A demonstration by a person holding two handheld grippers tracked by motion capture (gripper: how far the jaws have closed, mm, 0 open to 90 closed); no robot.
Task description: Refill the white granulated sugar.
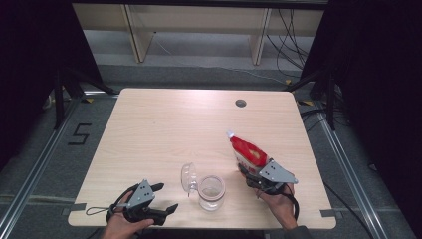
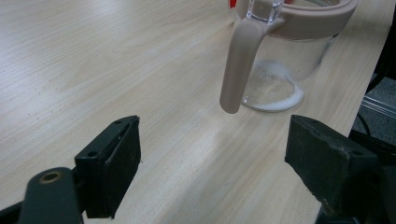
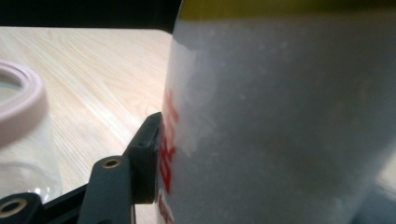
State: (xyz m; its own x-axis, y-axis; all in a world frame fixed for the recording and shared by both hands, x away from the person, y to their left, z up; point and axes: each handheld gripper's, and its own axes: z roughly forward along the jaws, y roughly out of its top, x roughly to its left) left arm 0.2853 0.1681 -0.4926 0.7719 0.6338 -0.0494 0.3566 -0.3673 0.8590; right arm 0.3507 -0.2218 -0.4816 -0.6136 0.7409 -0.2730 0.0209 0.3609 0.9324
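The right claw (image 1: 255,175) is squeezing the bottom of a red and white pouch (image 1: 246,152) over the right side of the counter (image 1: 164,124). The pouch's long side leans up and away from the person, with its small white cap at the far tip. The left claw (image 1: 166,198) is wide open with nothing in it, near the open glass jar (image 1: 211,192).

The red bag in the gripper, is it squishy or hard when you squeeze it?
Probably squishy: the red bag looks like a soft pouch, so the right gripper may dent it. Its white grains could shift and make it sag. It leans, so it might flop if let go.
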